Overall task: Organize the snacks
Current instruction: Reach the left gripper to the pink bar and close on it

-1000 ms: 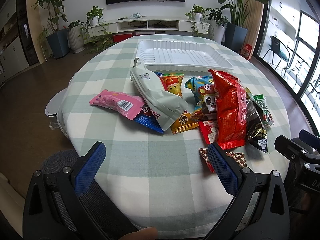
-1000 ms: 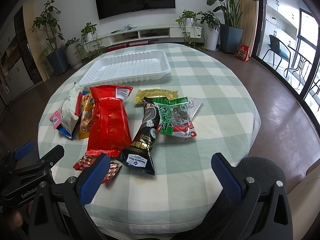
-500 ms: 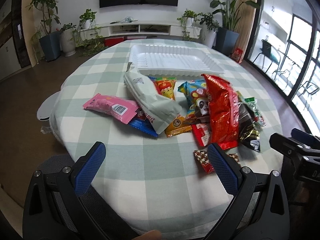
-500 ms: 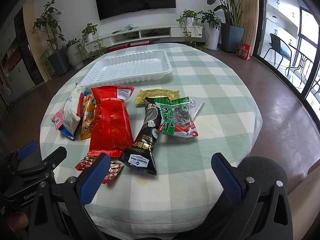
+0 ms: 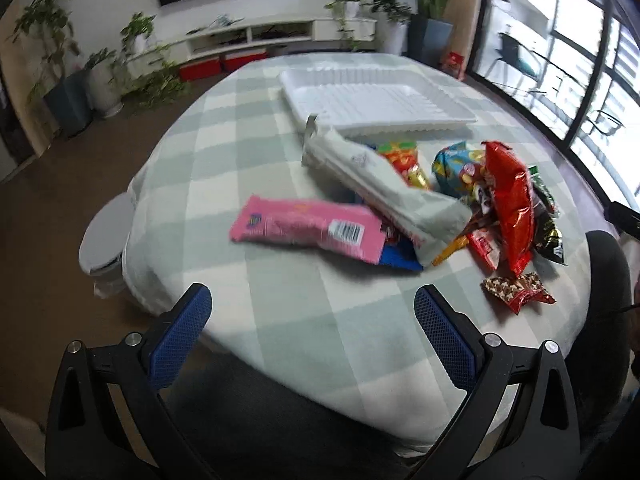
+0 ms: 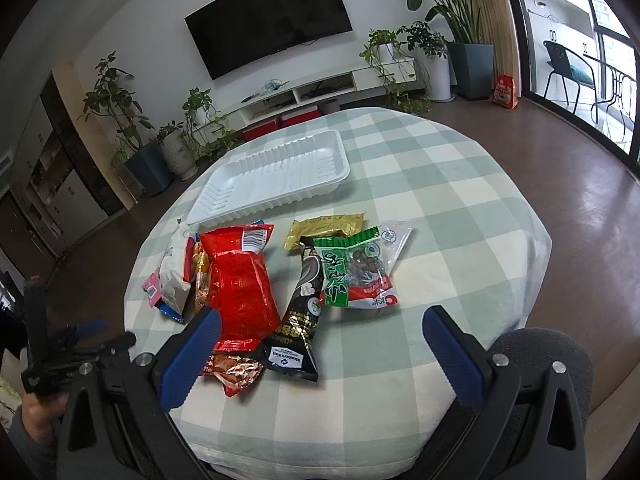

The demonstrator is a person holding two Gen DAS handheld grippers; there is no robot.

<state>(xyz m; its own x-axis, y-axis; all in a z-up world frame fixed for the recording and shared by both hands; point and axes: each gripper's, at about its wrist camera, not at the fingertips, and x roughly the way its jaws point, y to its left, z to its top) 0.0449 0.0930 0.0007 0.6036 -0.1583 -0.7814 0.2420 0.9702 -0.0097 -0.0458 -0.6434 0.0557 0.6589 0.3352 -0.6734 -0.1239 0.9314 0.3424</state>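
Note:
A pile of snack packets lies on a round table with a green checked cloth (image 5: 288,320). A pink packet (image 5: 308,229), a pale grey-green bag (image 5: 384,192) and a long red bag (image 5: 510,204) show in the left wrist view. In the right wrist view I see the red bag (image 6: 240,284), a black packet (image 6: 302,312) and a green-and-red packet (image 6: 354,276). An empty white tray (image 5: 376,96) sits behind the pile; it also shows in the right wrist view (image 6: 276,176). My left gripper (image 5: 312,328) is open and empty before the table's near edge. My right gripper (image 6: 320,352) is open and empty over the near edge.
A small red-brown foil packet (image 5: 518,292) lies nearest the edge. A dark chair back (image 6: 536,356) stands below the right gripper. A grey bin (image 5: 106,236) stands on the floor left of the table. Potted plants and a TV shelf line the far wall.
My left gripper has swung left and tilted, so the snack pile now sits to its right. My right gripper has risen and pulled back a little. Both stay open.

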